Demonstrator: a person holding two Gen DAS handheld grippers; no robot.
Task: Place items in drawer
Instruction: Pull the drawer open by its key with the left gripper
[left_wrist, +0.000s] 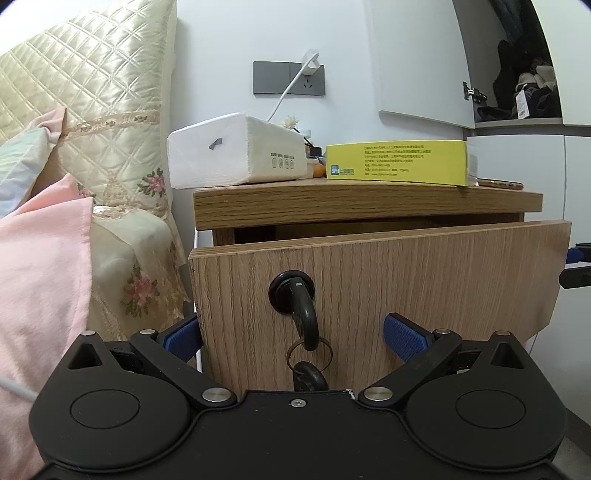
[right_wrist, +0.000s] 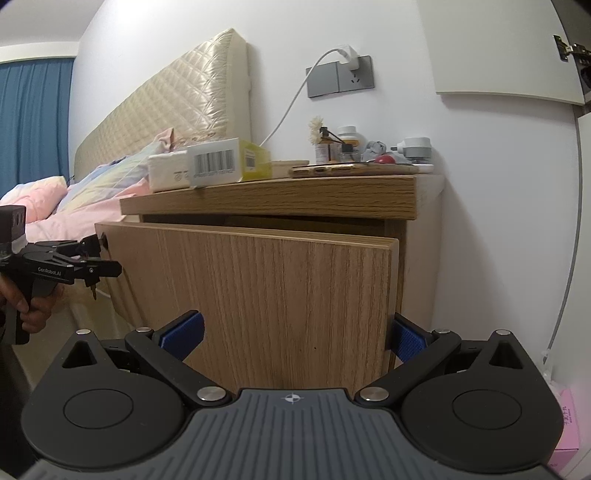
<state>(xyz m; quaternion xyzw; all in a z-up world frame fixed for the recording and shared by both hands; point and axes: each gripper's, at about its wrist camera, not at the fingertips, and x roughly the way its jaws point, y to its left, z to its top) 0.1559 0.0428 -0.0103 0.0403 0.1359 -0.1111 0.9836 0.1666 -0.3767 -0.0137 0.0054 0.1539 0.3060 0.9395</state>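
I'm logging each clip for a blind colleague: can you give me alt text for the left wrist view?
The open left gripper faces a wooden drawer front, pulled slightly out of a nightstand, with a black key hanging in its lock between the blue pads. On top lie a white tissue pack and a yellow box; bedding sits to the left.

Right gripper sits low centre, fingers spread wide, its blue pads straddling the right end of the wooden drawer front, which stands pulled out from under the counter. Up top, centre-left, a white tissue pack sits just beside a yellow box, with a phone lying flat right of them and small bottles behind. Far left, a hand holds the left gripper at the drawer's keyed lock.
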